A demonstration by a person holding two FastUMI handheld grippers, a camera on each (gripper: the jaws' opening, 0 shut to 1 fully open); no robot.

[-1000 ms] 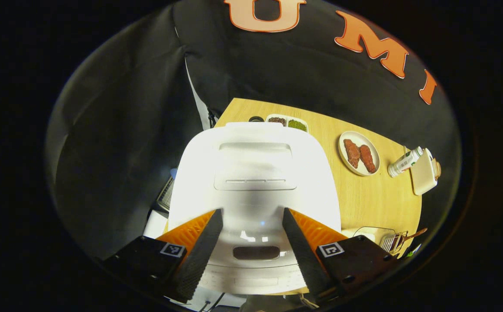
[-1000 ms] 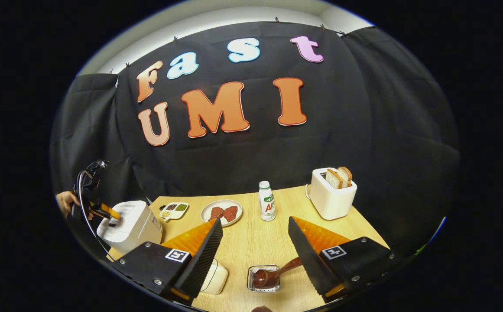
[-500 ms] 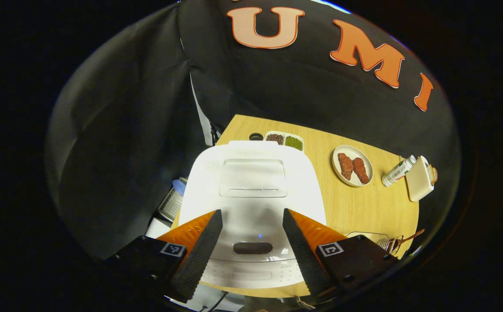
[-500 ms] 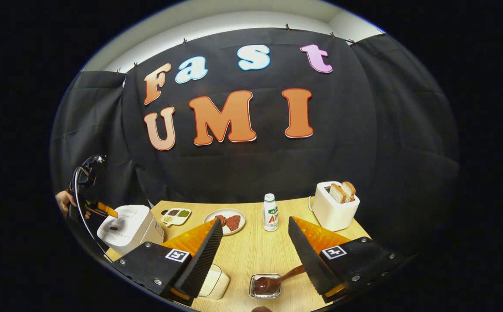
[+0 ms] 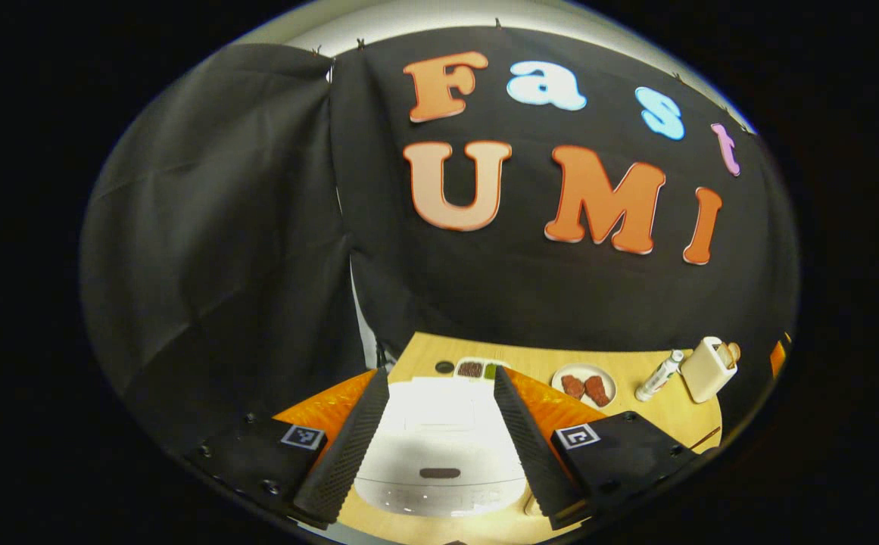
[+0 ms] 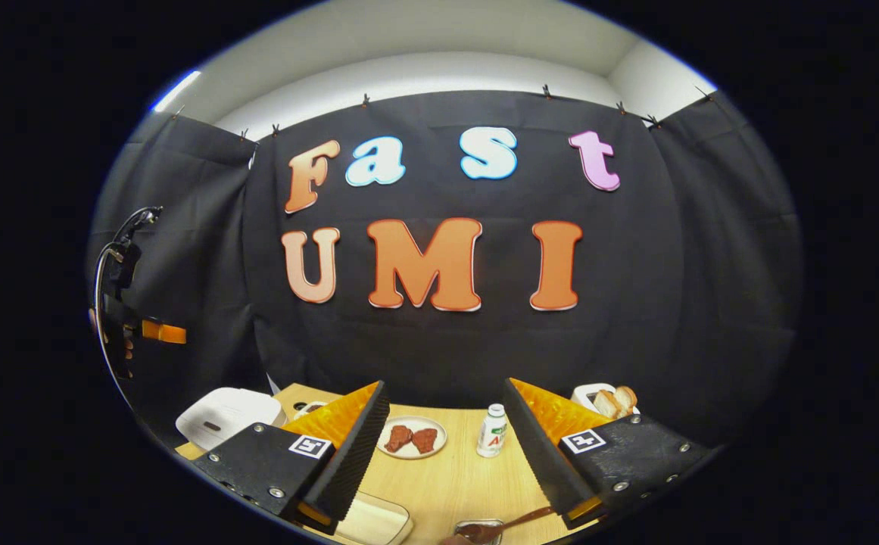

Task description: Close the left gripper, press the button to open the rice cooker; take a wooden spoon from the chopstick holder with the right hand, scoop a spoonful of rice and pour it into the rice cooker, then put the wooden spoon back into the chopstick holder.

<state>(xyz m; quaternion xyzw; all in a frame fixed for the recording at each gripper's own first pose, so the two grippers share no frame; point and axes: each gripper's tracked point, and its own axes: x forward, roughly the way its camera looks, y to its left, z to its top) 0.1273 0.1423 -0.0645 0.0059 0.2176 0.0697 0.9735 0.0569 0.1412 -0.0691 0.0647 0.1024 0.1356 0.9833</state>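
White and glossy, the rice cooker (image 5: 439, 454) sits at the near left corner of the wooden table (image 5: 636, 412), lid down, its dark oval button (image 5: 440, 473) on the front lip facing us. We see its body running lengthwise away from us toward the cloth wall, a rectangular panel set into the lid. Our left gripper (image 5: 439, 431) hangs above it with fingers spread apart, nothing between them, the cooker framed in the gap.

Our right gripper (image 6: 447, 446) is likewise held wide, gripping nothing, over the table's near edge. Below it we see the wooden spoon (image 6: 503, 526), dark brown, its bowl resting in a small clear chopstick holder (image 6: 478, 531) at the near edge and its handle slanting up toward the right finger; whether handle and finger touch we cannot tell.

Along the far edge stand a divided dish of grains (image 5: 477, 369), a plate of reddish meat (image 6: 411, 437), a white bottle (image 6: 493, 431) and a toaster (image 6: 606, 400) with bread slices.

In the right gripper view, the left gripper (image 6: 163, 331) is raised well above the cooker (image 6: 223, 414).
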